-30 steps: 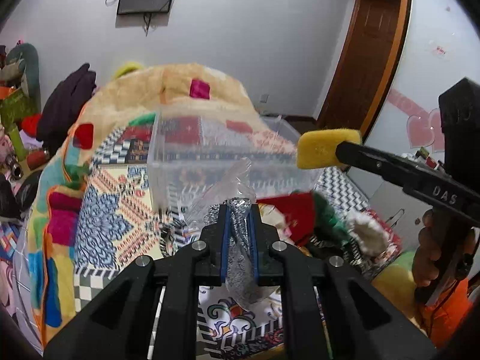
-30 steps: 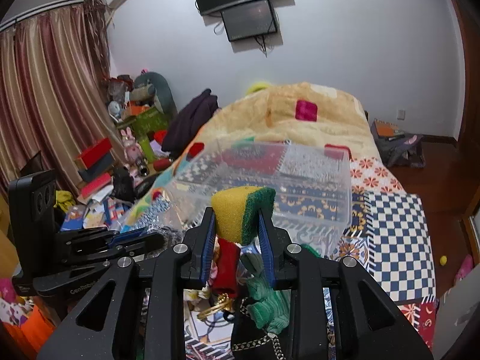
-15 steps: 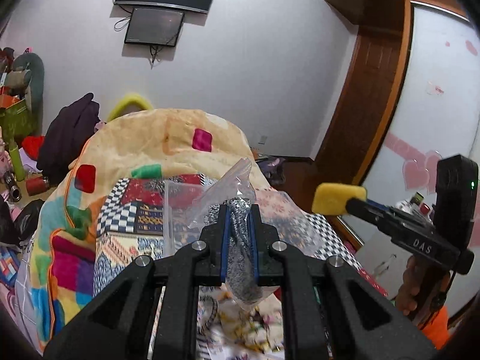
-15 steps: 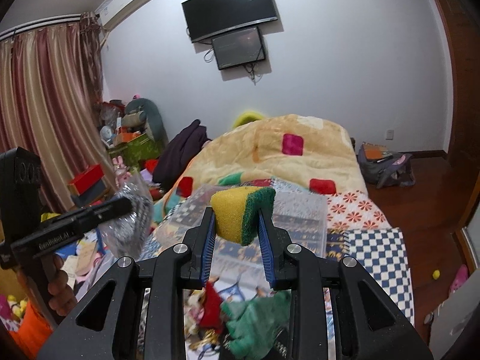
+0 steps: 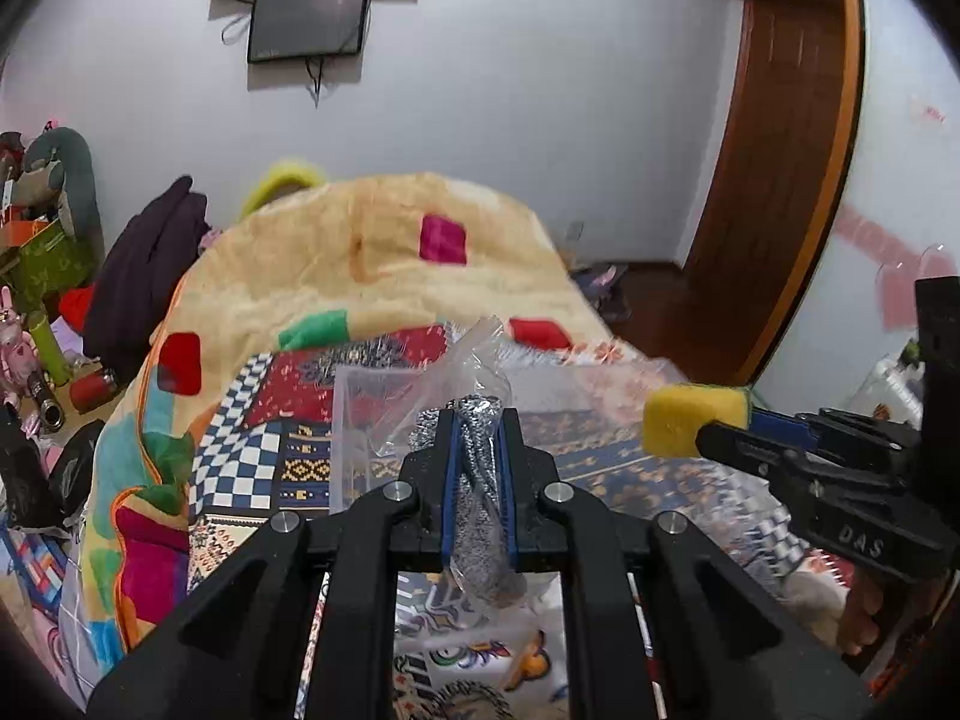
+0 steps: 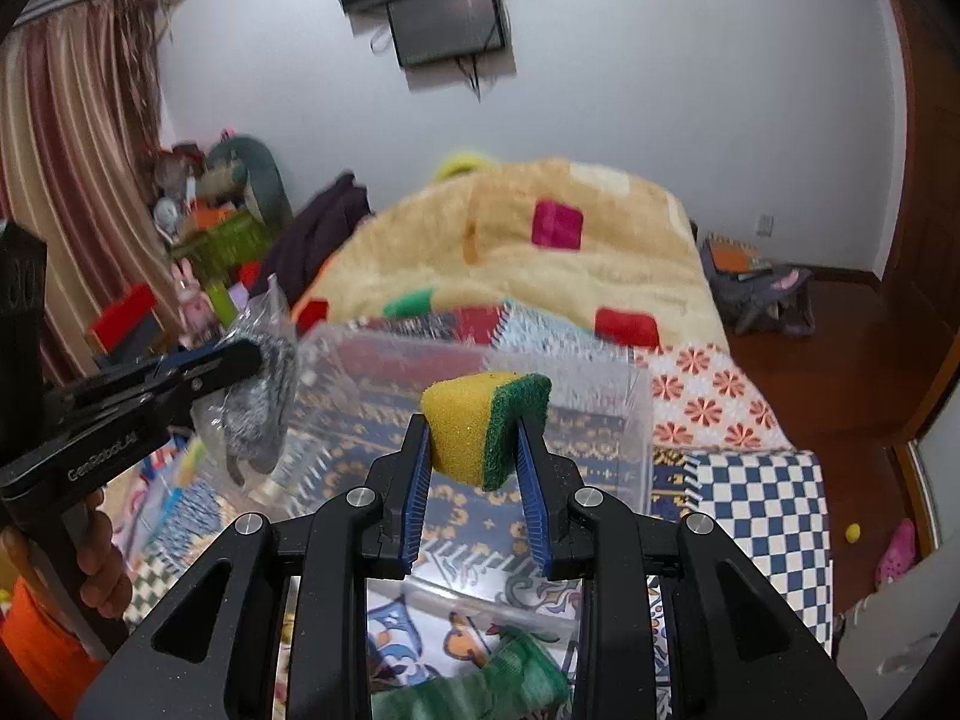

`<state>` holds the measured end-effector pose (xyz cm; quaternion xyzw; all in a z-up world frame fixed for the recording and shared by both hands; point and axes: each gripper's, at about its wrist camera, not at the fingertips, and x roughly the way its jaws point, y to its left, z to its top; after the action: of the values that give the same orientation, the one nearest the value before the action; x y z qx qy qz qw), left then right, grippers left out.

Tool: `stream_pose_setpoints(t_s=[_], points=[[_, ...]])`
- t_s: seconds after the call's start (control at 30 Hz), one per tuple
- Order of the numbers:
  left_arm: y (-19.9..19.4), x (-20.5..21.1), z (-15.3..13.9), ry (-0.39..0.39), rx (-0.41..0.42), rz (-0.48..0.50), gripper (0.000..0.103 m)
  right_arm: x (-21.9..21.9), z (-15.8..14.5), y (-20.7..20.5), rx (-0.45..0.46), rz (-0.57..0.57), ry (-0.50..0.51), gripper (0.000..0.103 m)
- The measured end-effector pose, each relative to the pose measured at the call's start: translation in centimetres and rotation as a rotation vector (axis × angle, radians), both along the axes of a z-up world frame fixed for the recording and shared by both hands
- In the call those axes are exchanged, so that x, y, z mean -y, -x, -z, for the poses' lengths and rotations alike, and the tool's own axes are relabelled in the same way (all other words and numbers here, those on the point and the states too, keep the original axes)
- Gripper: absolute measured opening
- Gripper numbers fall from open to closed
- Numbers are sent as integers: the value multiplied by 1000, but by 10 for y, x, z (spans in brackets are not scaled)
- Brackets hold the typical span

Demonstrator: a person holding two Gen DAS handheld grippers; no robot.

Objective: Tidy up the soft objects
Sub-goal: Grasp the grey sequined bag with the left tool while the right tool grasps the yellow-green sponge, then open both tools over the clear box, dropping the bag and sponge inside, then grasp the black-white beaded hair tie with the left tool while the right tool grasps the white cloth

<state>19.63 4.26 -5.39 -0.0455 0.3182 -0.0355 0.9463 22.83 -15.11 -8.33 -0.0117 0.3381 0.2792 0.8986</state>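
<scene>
My left gripper (image 5: 479, 420) is shut on a clear plastic bag holding a silvery steel scourer (image 5: 480, 480), held above the near left corner of a clear plastic bin (image 5: 372, 420). My right gripper (image 6: 474, 426) is shut on a yellow sponge with a green scrub side (image 6: 480, 420), held over the bin (image 6: 600, 396). Each gripper shows in the other's view: the right with the sponge (image 5: 690, 420), the left with the bagged scourer (image 6: 258, 414). The bin sits on a patchwork bedspread (image 5: 252, 456).
A green soft item (image 6: 492, 690) lies on the bedspread below my right gripper. A tan quilt (image 5: 384, 252) is heaped behind the bin. Clutter and dark clothes (image 5: 144, 264) stand left of the bed. A wooden door (image 5: 780, 180) is at the right.
Both grippers have tipped back down and moved forward over the bin, which now fills more of each view. Both still hold their items.
</scene>
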Motion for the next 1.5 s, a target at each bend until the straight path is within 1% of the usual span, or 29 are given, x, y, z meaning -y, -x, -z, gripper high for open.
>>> stream_pose_setpoints(t_s=[0.17,0.33,0.37,0.4,0.43,0.47,0.5,0.53,0.63,0.7,0.73,0.77,0.83,0.87,0.93,1.0,1.17,1.27,1.37,1.43,1.5], points=[[-23,2,27,-17,-103,-2,11,-10,23,-11,-62,-8,77,26],[-29,5,42,23,-183,38,12,-18,31,-10,-89,-31,128,27],[-28,5,43,36,-196,50,18,-19,31,-10,-92,-37,130,29],[-27,5,42,44,-200,53,25,-20,31,-8,-95,-44,133,31],[-24,5,40,50,-193,50,30,-19,30,-6,-96,-49,134,39],[-20,4,37,50,-179,46,36,-20,29,-6,-94,-49,132,49],[-15,4,33,49,-163,43,40,-18,26,-3,-84,-47,127,53],[-11,3,29,50,-151,43,41,-16,23,-2,-73,-47,119,58],[4,0,14,56,-120,50,44,-9,12,6,-47,-54,93,60],[16,-2,4,50,-98,50,52,0,2,14,-33,-57,67,63],[23,-4,-2,44,-86,48,55,7,-3,19,-24,-58,55,67],[32,-5,-8,39,-72,46,59,13,-8,24,-13,-59,43,72],[43,-7,-16,33,-58,44,64,24,-16,34,8,-54,34,76],[49,-8,-19,26,-54,42,67,27,-19,38,15,-51,36,79],[59,-10,-22,13,-54,35,71,39,-24,49,37,-32,55,83],[69,-12,-21,7,-67,29,78,53,-25,59,45,-12,81,83],[78,-14,-1,-27,-140,19,79,84,-13,75,5,35,137,83],[80,-18,19,-55,-190,5,79,99,2,82,-48,55,163,83],[83,-20,38,-62,-235,-3,78,112,20,87,-118,68,169,83],[86,-22,49,-67,-260,-8,75,118,30,87,-158,67,163,83],[87,-22,58,-72,-282,-4,67,119,43,87,-204,64,164,83]])
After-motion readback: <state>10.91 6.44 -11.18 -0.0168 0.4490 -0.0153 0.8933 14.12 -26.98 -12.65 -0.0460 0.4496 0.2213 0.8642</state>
